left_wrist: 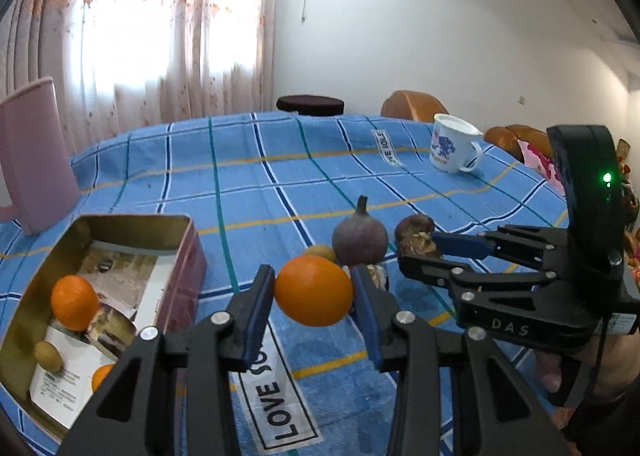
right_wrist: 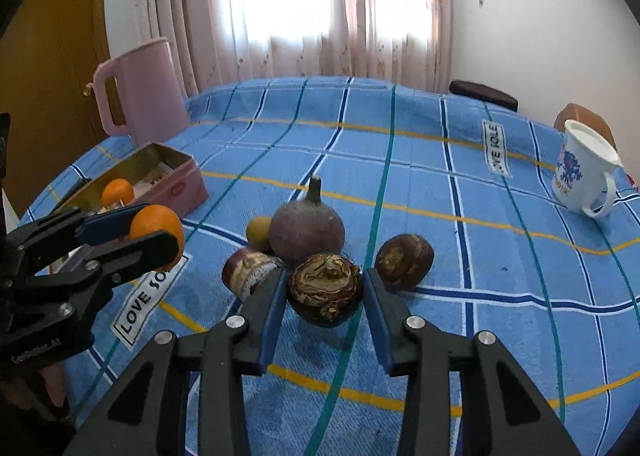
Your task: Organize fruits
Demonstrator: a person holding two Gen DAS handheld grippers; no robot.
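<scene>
I have the left gripper (left_wrist: pixel 314 292) clamped on an orange (left_wrist: pixel 314 291), its blue-padded fingers (left_wrist: pixel 258 314) pressing both sides of the fruit, which looks lifted just clear of the blue checked cloth (left_wrist: pixel 248 192) that covers the counter. From the right wrist view the same orange (right_wrist: pixel 157 231) sits between those fingers off to the left, in front of the pink tin (right_wrist: pixel 188 186). My right gripper (right_wrist: pixel 325 288) is closed on a dark brown, scaly round fruit (right_wrist: pixel 326 288), with a finger (right_wrist: pixel 272 316) tight against each flank; I cannot tell whether it rests on the cloth or is raised. Just behind it stands a large purple fruit with a stem (right_wrist: pixel 306 230), with a small yellowish fruit (right_wrist: pixel 259 233) touching its left side. A brown fruit with a pale patch (right_wrist: pixel 248 272) lies just left of my grip, and another brown fruit (right_wrist: pixel 404 261) lies just to the right, apart from the fingers. The pink tin (left_wrist: pixel 182 256) stands open at the left of the counter; inside I see an orange (left_wrist: pixel 75 308), a small brownish fruit (left_wrist: pixel 48 356), part of a further orange (left_wrist: pixel 102 376) and printed paper (left_wrist: pixel 120 268). A pink jug (right_wrist: pixel 140 92) stands behind the tin, and a white mug with a blue print (right_wrist: pixel 584 172) sits well apart at the far right.
</scene>
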